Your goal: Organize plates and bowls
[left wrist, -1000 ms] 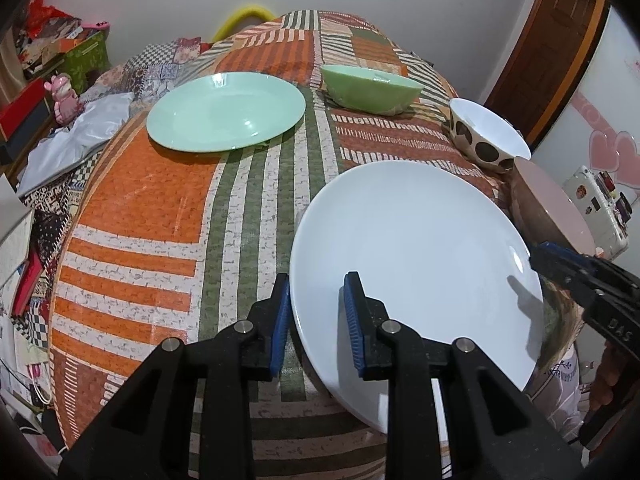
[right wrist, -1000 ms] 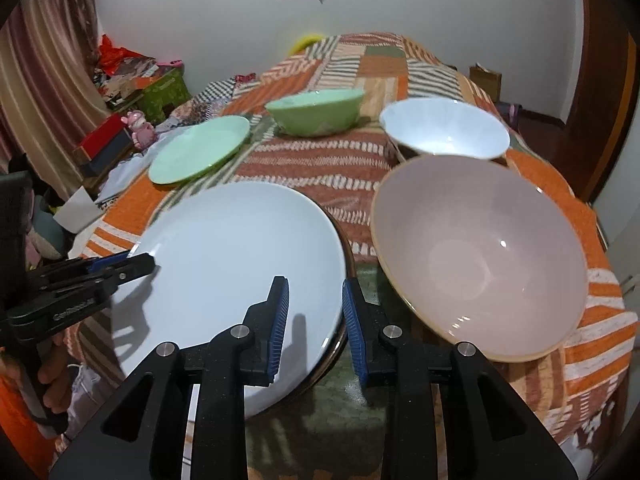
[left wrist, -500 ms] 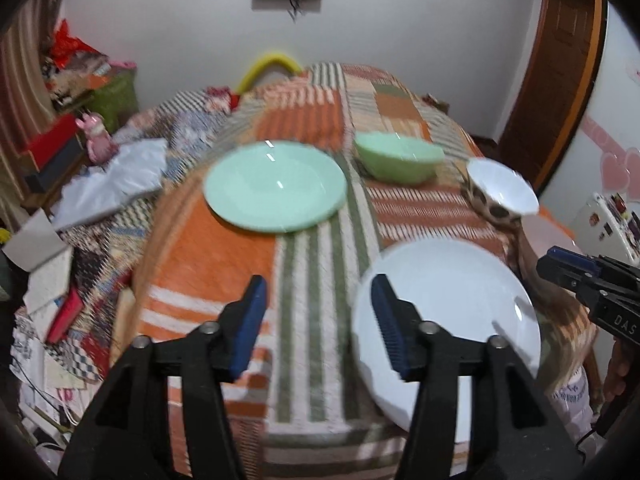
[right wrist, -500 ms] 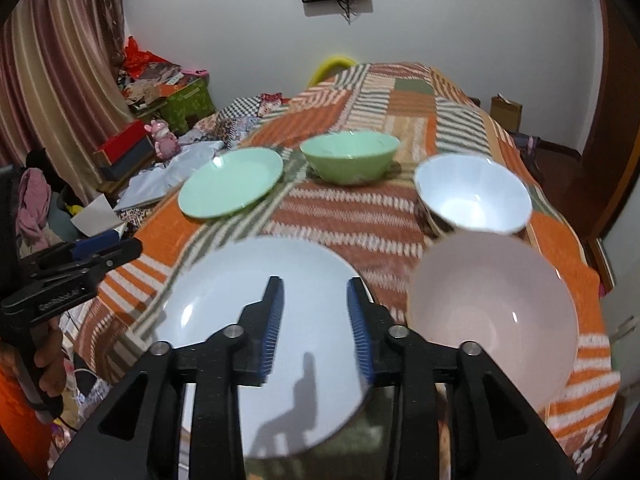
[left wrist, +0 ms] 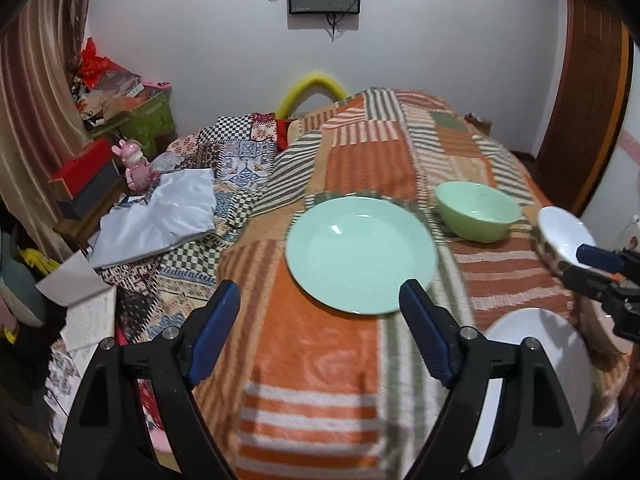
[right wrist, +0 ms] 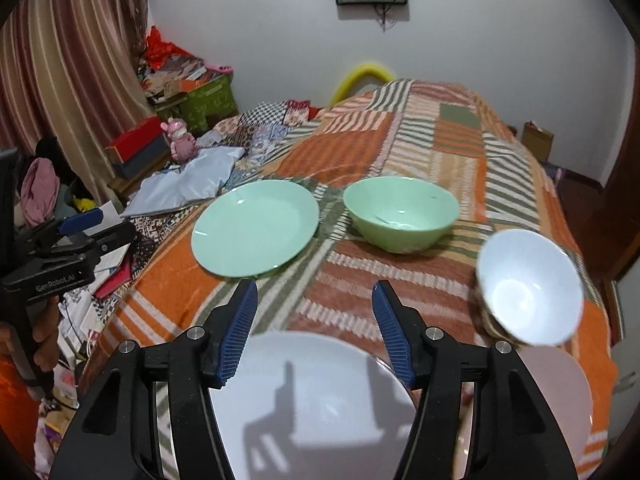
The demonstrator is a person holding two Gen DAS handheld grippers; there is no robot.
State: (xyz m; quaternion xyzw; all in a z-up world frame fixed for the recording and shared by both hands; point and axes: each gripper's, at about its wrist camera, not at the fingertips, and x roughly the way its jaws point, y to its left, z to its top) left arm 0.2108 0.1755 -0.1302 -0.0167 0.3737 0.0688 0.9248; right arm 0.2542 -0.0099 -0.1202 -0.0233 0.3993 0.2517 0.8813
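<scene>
A mint green plate [left wrist: 360, 254] [right wrist: 256, 228] lies on the striped orange cloth, with a green bowl [left wrist: 478, 216] [right wrist: 400, 212] to its right. A white bowl with a spotted outside [left wrist: 562, 240] [right wrist: 528, 284] stands further right. A white plate [right wrist: 316, 408] [left wrist: 532, 376] lies nearest, with a pink bowl [right wrist: 560, 392] beside it. My left gripper [left wrist: 320, 332] is open and empty, above the cloth in front of the green plate. My right gripper [right wrist: 314, 328] is open and empty, above the white plate's far edge.
The cloth-covered table [left wrist: 320, 380] [right wrist: 400, 140] drops off at the left to clutter: a patchwork cloth [left wrist: 240, 160], a grey bag [left wrist: 160, 212], papers and boxes. A curtain [right wrist: 60, 80] hangs at left and a wooden door [left wrist: 592, 92] stands at right.
Both grippers pulled back and up from the white plate and opened wide. The left one swung left towards the green plate.
</scene>
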